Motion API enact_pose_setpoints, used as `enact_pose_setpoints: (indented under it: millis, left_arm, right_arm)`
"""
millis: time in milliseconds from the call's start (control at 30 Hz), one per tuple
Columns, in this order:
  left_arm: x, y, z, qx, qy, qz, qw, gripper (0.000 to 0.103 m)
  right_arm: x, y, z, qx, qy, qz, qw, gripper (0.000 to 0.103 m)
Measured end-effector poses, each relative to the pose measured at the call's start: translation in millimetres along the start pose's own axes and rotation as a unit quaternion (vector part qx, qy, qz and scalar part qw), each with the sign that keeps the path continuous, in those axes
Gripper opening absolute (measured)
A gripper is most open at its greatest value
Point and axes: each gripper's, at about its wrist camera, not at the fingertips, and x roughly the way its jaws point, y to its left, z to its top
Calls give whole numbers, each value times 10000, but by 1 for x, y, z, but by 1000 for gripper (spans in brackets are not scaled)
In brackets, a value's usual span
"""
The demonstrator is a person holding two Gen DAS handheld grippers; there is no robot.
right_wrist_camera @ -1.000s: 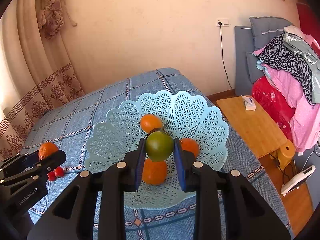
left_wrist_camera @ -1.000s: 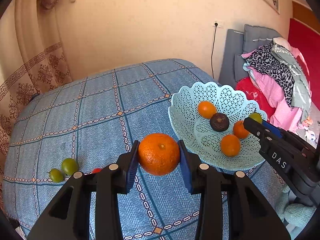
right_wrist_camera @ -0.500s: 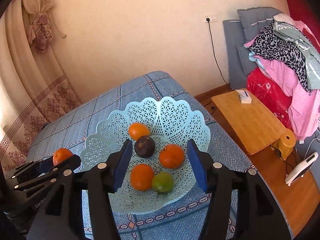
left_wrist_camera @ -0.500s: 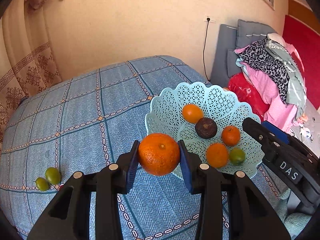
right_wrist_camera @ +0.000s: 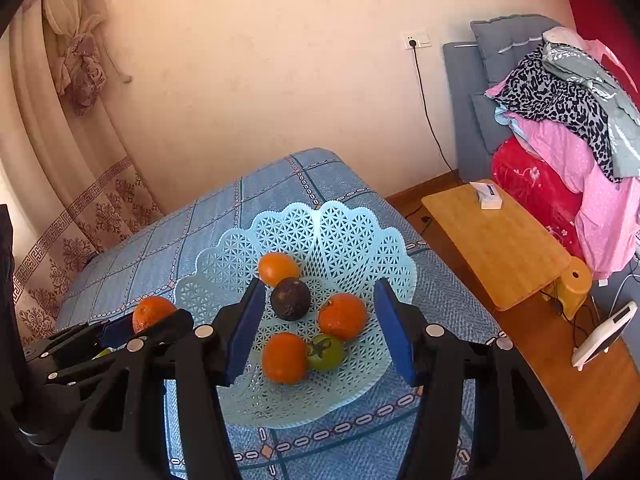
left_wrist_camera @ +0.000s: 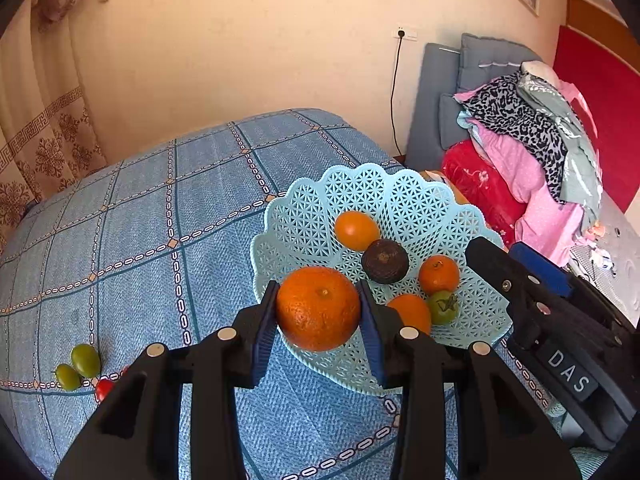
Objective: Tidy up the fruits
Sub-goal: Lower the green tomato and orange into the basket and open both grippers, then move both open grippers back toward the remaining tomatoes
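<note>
My left gripper (left_wrist_camera: 319, 308) is shut on a large orange (left_wrist_camera: 318, 307) and holds it over the near left rim of the light blue lattice basket (left_wrist_camera: 304, 224). That held orange (right_wrist_camera: 154, 316) shows at the left in the right wrist view. The basket (right_wrist_camera: 360, 240) holds three oranges, a dark round fruit (right_wrist_camera: 290, 298) and a green tomato (right_wrist_camera: 325, 352). My right gripper (right_wrist_camera: 320, 330) stands open above the basket with nothing between its pads; its fingers (left_wrist_camera: 520, 280) show at the right in the left wrist view.
Two green tomatoes (left_wrist_camera: 78, 365) and a small red one (left_wrist_camera: 103, 389) lie on the blue checked tablecloth (left_wrist_camera: 140, 220) at the left. A low wooden table (right_wrist_camera: 496, 236) with a small box stands to the right, a chair piled with clothes (right_wrist_camera: 560, 120) behind it.
My right gripper opened and let the green tomato go; it now lies in the basket beside an orange. My left gripper carried its orange rightward, up to the basket's rim.
</note>
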Motion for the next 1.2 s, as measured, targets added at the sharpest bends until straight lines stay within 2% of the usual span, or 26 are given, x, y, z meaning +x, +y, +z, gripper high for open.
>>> enact_pose_setpoints:
  millis: [100, 167, 233, 533, 667, 733, 800, 1200]
  left_arm:
    - [1, -2, 1, 21, 33, -21, 10000, 40]
    - [2, -2, 0, 25, 25, 122, 9999, 60]
    - [2, 0, -1, 12, 2, 134, 9999, 67]
    - [-1, 12, -7, -94, 16, 284, 9996, 68]
    - [-4, 18, -10, -125, -30, 389, 9992, 77]
    - [-6, 22, -12, -164, -35, 433, 9989, 78]
    - [-8, 27, -14, -224, -31, 464, 9987, 79]
    - [-31, 64, -28, -446, -157, 865, 9951, 80]
  right_arm:
    - [1, 0, -1, -3, 10, -10, 10000, 58]
    - [0, -1, 0, 31, -18, -64, 10000, 58]
    - [0, -2, 0, 24, -8, -65, 10000, 58]
    - [0, 4, -2, -50, -14, -33, 10000, 58]
    - [-1, 4, -2, -37, -27, -32, 10000, 59]
    - [-2, 5, -2, -56, -44, -32, 10000, 64]
    - [-2, 7, -3, -79, -44, -6, 10000, 64]
    - [-2, 28, -12, -339, 5, 269, 9991, 64]
